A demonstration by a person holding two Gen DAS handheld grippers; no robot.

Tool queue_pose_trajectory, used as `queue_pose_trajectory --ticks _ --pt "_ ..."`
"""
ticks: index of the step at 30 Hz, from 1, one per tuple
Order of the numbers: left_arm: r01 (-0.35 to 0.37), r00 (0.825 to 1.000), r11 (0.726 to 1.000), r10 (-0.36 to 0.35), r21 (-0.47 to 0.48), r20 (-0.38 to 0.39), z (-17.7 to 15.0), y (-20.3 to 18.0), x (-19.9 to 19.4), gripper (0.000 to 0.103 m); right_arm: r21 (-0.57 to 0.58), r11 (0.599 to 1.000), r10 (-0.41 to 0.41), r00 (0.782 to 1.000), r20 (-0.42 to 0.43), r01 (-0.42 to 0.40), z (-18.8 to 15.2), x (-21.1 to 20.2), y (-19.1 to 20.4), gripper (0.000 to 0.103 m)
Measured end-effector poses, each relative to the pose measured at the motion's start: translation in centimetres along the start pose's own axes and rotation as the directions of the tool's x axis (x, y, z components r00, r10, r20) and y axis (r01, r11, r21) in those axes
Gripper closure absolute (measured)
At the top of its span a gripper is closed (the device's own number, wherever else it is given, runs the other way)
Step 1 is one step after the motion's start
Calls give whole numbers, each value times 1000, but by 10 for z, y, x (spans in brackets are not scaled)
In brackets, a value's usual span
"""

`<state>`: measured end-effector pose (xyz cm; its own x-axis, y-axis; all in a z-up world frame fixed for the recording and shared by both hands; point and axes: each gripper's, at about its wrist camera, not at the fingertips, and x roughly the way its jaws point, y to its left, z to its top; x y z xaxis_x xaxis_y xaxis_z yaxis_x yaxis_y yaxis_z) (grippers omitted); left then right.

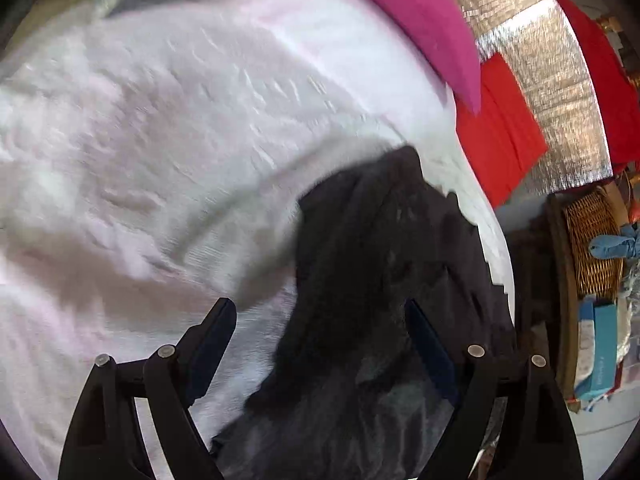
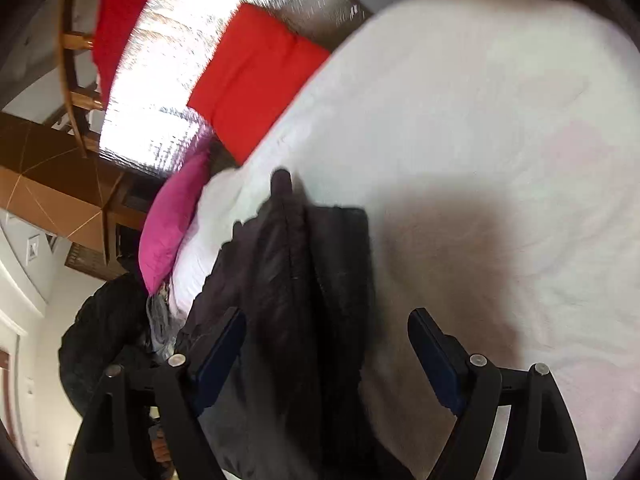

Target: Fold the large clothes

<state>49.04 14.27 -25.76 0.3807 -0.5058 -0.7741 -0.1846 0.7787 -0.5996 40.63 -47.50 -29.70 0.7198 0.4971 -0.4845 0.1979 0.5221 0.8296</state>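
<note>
A large black garment [image 1: 372, 280] lies bunched on a white bed sheet [image 1: 160, 160]. My left gripper [image 1: 320, 320] is open just above it, the cloth lying between and under its fingers. In the right wrist view the same black garment [image 2: 296, 300] lies in long folds on the bed sheet [image 2: 500, 140]. My right gripper [image 2: 326, 332] is open, its left finger over the garment and its right finger over the bare sheet. Both views are blurred.
A magenta pillow [image 1: 424, 20] and a red pillow [image 1: 504, 136] lie at the bed's head against a silver quilted panel [image 1: 552, 80]. A wicker basket [image 1: 592, 240] and blue boxes [image 1: 600, 352] stand beside the bed. A person in black [image 2: 104, 340] is at the bed's edge.
</note>
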Motion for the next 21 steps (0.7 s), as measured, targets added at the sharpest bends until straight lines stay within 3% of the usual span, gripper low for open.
queue_pose_trajectory --ticks 4,8,9,10,12,16,18,21 --pt "29 998 997 -25 66 -64 -3 -12 16 16 4 999 54 993 -103 -54 4 34 -3 18" --pt "43 998 994 -38 104 -57 -9 -21 21 18 -21 993 108 982 -157 -113 2 51 5 17" --pt "63 997 993 -58 104 -51 -9 -24 21 21 -29 993 111 980 -168 -118 -1 56 11 17" --pt "84 996 990 -79 111 -50 -11 -28 22 32 -55 995 77 984 -163 -87 -3 59 17 17" --pt "72 997 988 -67 139 -43 -15 -37 26 40 -110 993 18 988 -156 -36 -9 61 28 19" --pt "15 1000 985 -13 171 -14 -22 -49 31 62 -171 983 -87 986 -142 62 -17 62 42 63" --pt "30 1000 984 -30 178 -5 -27 -52 25 70 -183 980 -101 988 -115 79 -19 57 48 69" --pt "59 998 977 -60 205 -2 -38 -63 16 73 -233 967 -120 991 -62 103 -21 43 66 73"
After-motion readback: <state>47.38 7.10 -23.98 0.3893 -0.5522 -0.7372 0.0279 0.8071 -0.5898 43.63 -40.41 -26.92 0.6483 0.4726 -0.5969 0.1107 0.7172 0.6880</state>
